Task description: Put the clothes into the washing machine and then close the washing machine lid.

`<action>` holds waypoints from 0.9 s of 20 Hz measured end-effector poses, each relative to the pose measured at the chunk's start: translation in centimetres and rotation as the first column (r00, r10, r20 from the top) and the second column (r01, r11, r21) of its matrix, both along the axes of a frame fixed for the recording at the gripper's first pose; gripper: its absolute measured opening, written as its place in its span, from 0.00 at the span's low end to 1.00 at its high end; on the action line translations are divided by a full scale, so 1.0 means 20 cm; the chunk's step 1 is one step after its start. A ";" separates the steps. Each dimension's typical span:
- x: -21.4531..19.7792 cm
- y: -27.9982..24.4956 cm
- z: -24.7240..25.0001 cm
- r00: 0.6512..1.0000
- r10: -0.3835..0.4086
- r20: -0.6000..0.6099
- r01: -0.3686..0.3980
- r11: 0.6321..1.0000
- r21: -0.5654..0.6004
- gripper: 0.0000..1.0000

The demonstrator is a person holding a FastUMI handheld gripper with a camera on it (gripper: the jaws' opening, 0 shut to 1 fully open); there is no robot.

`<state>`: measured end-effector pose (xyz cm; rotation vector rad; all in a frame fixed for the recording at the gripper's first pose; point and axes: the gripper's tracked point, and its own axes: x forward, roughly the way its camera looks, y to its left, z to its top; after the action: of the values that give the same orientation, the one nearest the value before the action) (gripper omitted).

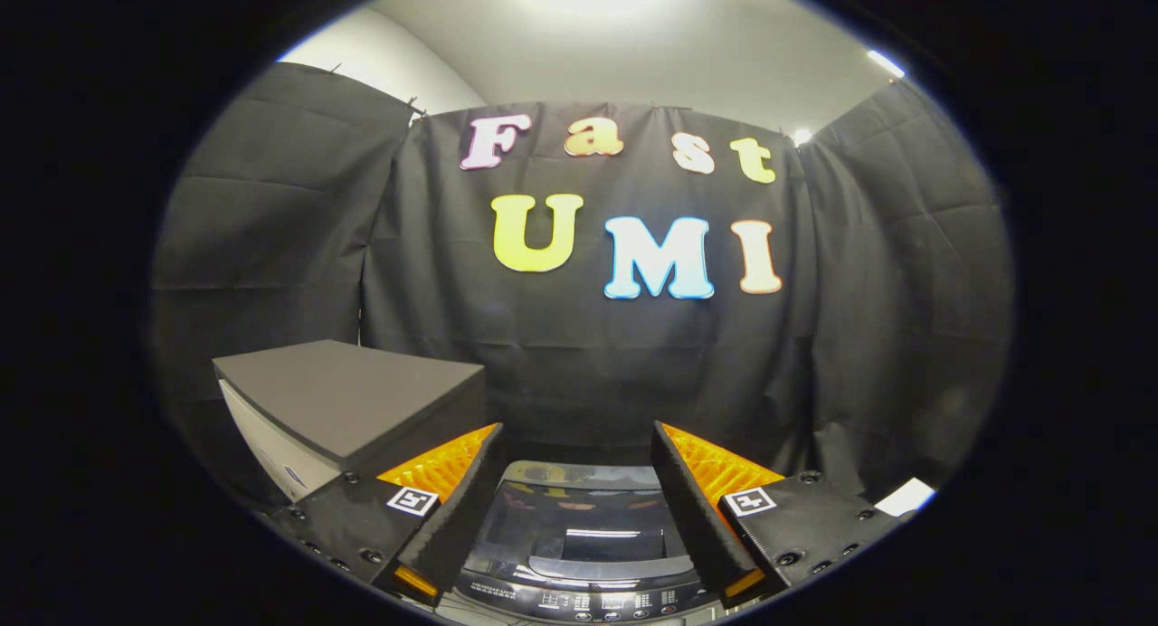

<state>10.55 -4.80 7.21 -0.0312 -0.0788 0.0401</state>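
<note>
Glossy dark washing machine lid (579, 540) lies below, between the spread, empty tool (576, 468) fingers.

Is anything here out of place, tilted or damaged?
Nothing stands out. The open tool holds nothing; between its fingers, the dark glossy washing machine lid lies flat and closed. The grey foam block sits level beside it.

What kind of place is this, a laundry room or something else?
Probably a staged recording booth, not a real laundry room: black cloth walls hang all round a top-loading washing machine, lid down, and the open tongs hold nothing above it.
</note>
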 end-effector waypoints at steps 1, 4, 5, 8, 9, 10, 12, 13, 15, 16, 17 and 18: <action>-0.05 -0.02 0.04 1.000 -0.021 0.017 0.021 1.000 -0.001 0.98; -0.19 -0.03 0.07 0.997 -0.066 0.024 0.066 0.997 0.030 0.98; -0.23 -0.03 0.07 0.997 -0.069 0.024 0.068 0.997 0.040 0.98; -0.32 -0.01 0.06 0.998 -0.060 0.029 0.058 0.998 0.037 0.98; -0.35 -0.01 0.05 0.998 -0.058 0.024 0.057 0.998 0.033 0.98; -0.38 -0.01 0.04 0.998 -0.057 0.021 0.057 0.998 0.032 0.98; -0.43 0.00 0.04 0.998 -0.056 0.024 0.055 0.998 0.036 0.98; -0.44 0.00 0.03 0.998 -0.059 0.027 0.058 0.998 0.034 0.98; -0.46 0.01 0.02 0.998 -0.053 0.023 0.053 0.998 0.023 0.98; -0.47 0.00 0.01 0.998 -0.057 0.020 0.057 0.998 0.021 0.98; -0.48 0.00 0.02 0.998 -0.059 0.020 0.059 0.998 0.026 0.98; -0.49 0.00 0.02 0.998 -0.061 0.023 0.060 0.998 0.035 0.98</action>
<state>0.74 -4.87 7.70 0.0004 -0.1024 -0.0223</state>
